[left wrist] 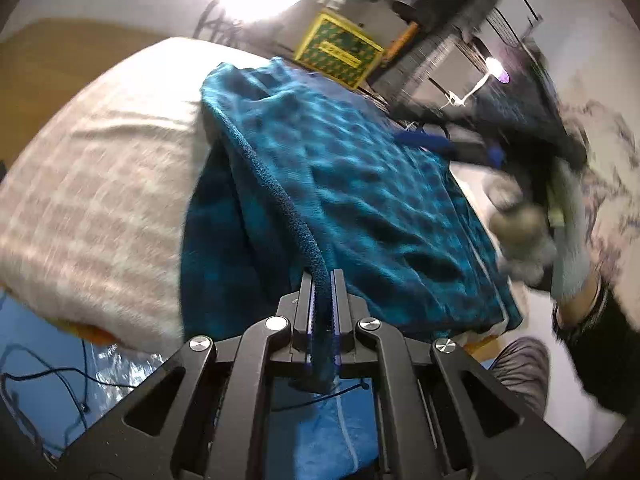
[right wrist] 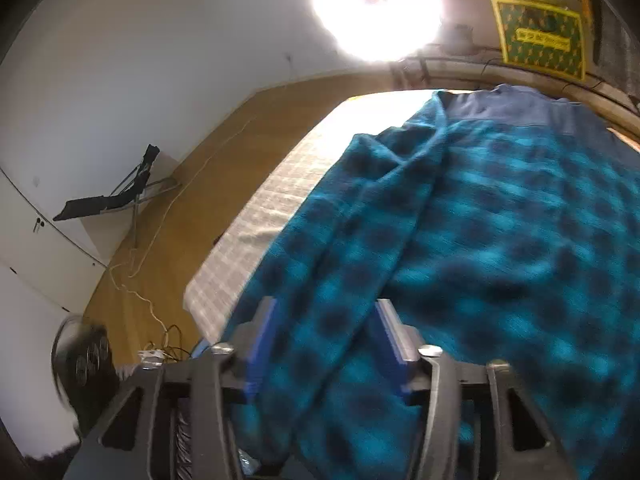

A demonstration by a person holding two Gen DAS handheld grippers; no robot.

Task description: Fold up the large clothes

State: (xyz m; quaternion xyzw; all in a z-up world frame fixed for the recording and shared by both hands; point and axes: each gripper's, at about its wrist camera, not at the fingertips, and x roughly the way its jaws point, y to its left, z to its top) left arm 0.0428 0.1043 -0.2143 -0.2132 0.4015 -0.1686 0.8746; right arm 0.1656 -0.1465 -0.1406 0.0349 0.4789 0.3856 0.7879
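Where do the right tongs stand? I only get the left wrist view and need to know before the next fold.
Observer: The right tongs stand open, astride a fold of the teal checked garment.
Operator: Are the pads pressing it?
Observer: Not visibly; the cloth lies loose between the blue pads.
Operator: What lies beyond the garment on that side?
Observer: The pale checked bed cover, then a wooden floor with a white cable.
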